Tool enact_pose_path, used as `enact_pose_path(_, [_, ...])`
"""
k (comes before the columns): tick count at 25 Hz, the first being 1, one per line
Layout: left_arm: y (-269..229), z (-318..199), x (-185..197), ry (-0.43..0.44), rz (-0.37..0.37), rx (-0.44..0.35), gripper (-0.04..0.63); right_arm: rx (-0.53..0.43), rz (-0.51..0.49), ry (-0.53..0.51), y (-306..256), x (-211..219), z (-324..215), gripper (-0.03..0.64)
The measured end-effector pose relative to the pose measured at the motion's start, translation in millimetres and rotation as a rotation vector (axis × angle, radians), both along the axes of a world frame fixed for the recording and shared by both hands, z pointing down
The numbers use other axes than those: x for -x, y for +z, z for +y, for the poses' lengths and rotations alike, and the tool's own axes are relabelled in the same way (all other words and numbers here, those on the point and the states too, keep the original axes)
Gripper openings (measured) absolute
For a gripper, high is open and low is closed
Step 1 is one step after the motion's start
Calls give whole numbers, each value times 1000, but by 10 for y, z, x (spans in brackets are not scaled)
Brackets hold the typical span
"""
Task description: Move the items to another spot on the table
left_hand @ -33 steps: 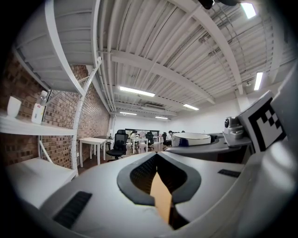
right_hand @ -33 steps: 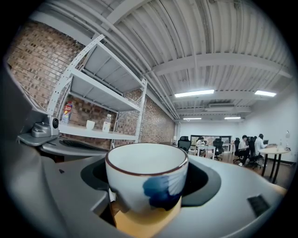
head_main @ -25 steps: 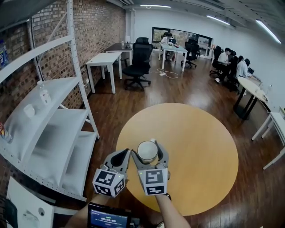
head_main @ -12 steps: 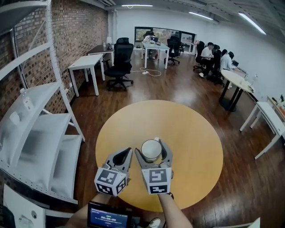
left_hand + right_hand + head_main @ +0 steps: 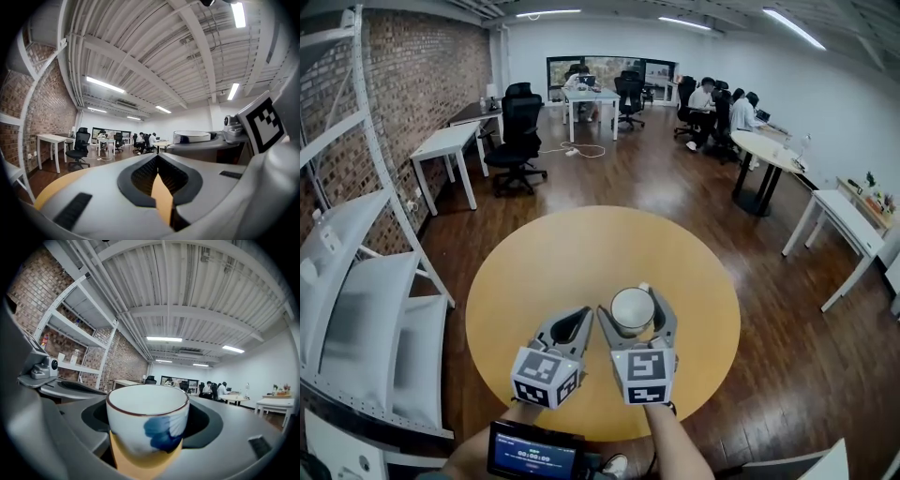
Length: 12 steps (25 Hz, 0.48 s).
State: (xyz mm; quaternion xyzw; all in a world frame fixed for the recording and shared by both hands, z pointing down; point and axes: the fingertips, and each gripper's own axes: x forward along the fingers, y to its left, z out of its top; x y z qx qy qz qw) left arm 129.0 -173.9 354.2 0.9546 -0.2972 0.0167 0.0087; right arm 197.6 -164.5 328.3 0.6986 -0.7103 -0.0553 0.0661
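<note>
A white cup with a brown rim and a blue mark [image 5: 149, 426] stands upright between the jaws of my right gripper [image 5: 635, 314], which is shut on it. In the head view the cup [image 5: 632, 307] hangs over the near part of the round wooden table [image 5: 553, 262]. My left gripper [image 5: 572, 328] is just left of the right one, jaws closed together with nothing between them. In the left gripper view the cup's rim [image 5: 191, 136] shows at the right, above the right gripper's body.
White metal shelving [image 5: 356, 281] stands at the left by a brick wall. A tablet [image 5: 534, 455] shows at the bottom edge. Beyond the table are a white desk [image 5: 445, 145], office chairs [image 5: 520, 127], further tables and seated people.
The head view has swung left to right, so the table now sits more central. Both grippers and the cup have shifted slightly right and nearer in the view. The grip has not changed.
</note>
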Motion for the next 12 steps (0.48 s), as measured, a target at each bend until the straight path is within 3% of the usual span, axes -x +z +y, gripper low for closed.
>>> enact_pose_path(12, [51,388,-1087,117,-13,-2,3,2,0,114,38,-1076,439,411])
